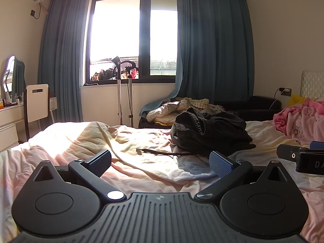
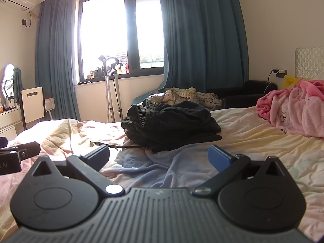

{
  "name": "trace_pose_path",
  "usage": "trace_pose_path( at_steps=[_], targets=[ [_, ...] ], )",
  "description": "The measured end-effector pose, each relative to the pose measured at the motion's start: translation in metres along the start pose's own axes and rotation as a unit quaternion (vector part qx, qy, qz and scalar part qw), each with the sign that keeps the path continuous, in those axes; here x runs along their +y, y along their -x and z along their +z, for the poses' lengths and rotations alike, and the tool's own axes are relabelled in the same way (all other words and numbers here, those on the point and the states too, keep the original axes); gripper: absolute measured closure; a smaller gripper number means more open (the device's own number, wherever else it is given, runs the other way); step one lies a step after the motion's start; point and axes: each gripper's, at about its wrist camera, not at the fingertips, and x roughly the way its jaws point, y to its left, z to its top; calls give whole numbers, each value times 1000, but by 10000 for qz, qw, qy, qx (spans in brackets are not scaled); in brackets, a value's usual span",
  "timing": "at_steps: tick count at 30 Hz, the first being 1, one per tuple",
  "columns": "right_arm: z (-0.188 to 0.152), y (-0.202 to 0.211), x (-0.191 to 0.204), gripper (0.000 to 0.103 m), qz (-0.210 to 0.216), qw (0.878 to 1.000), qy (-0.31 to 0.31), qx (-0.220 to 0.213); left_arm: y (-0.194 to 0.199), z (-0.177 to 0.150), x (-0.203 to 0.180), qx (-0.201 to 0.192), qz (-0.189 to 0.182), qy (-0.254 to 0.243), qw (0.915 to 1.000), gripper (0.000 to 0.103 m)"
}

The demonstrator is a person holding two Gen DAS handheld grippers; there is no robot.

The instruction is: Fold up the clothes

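Note:
A crumpled black garment (image 1: 210, 133) with a ribbed waistband and a loose drawstring (image 1: 160, 152) lies in a heap on the bed (image 1: 81, 137). It also shows in the right wrist view (image 2: 172, 123), ahead of the fingers. My left gripper (image 1: 161, 163) is open and empty, low over the sheet, short of the garment. My right gripper (image 2: 159, 157) is open and empty, also just short of the heap. The right gripper's body shows at the right edge of the left wrist view (image 1: 301, 158); the left gripper's body shows at the left edge of the right wrist view (image 2: 14, 156).
A pink blanket (image 2: 295, 113) is bunched at the bed's right by the headboard (image 2: 309, 62). Beyond the bed, a dark sofa (image 2: 249, 93) holds a pile of pale clothes (image 2: 182, 95). A garment steamer stand (image 2: 112, 93), a chair (image 2: 32, 105) and a desk (image 2: 10, 119) are at the left.

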Motion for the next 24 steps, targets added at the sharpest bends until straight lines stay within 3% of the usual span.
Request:
trace_pose_path(
  at_steps=[24],
  targets=[
    [-1, -3, -1, 0, 9, 10000, -31, 31, 3, 3, 4, -74, 82, 112, 9999, 0]
  ],
)
